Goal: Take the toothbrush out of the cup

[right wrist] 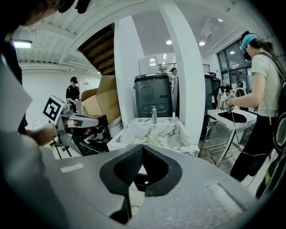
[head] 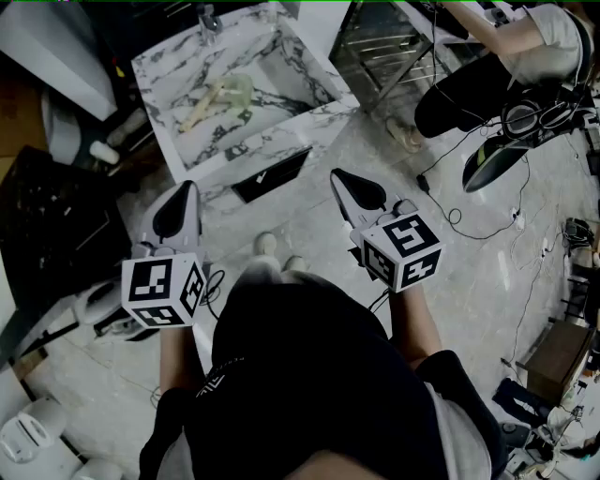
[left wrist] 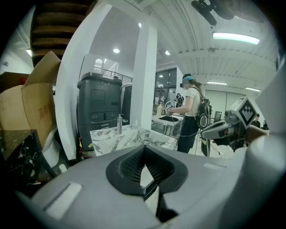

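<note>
both grippers clenched, jaws together with nothing between them. left gripper (head: 187,191) and right gripper (head: 338,179) are held side by side over the floor, short of the marble sink (head: 314,114) and pointing slightly down toward it. cup (head: 240,89) is inside the sink basin, well apart from both grippers. toothbrush (head: 201,110) has one end at the cup and its handle runs out toward the near-left. cup looks tipped on its side, can't confirm. faucet (head: 208,17) is at the far rim.

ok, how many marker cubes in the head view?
2. One marker cube on the left gripper at lower left, the other on the right gripper right of centre. None seems hidden.
</note>
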### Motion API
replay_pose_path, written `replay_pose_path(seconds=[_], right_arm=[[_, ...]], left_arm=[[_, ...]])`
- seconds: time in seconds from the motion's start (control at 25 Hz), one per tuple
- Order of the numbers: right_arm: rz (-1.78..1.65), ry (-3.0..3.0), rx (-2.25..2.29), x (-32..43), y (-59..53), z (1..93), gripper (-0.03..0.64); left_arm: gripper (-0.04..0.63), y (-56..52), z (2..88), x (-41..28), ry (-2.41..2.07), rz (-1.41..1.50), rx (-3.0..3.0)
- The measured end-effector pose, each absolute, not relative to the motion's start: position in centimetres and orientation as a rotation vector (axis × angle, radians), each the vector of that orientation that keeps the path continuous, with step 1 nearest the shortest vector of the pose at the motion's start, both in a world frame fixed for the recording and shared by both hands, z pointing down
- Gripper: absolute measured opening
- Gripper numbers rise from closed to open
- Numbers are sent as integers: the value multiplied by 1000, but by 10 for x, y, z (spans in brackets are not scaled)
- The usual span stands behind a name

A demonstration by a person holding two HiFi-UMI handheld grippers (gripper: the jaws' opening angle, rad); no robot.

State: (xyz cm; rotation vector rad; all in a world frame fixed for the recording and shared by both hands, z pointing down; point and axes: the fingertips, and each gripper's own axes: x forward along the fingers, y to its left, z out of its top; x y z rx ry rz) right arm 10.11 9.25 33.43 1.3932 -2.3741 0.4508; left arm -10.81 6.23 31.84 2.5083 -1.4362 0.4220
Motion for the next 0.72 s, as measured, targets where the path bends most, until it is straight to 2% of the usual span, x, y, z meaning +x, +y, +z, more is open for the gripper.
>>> replay_pose_path(seconds=[0.6,0.72], right_arm=[[461,-2363,1350,88,80,345,3],[458,-2350,1357,84,73,346,3]], left_arm=[[20,46,345,-103,-1376,611,2522],[55,39,347,-102,-1343,612,2542]])
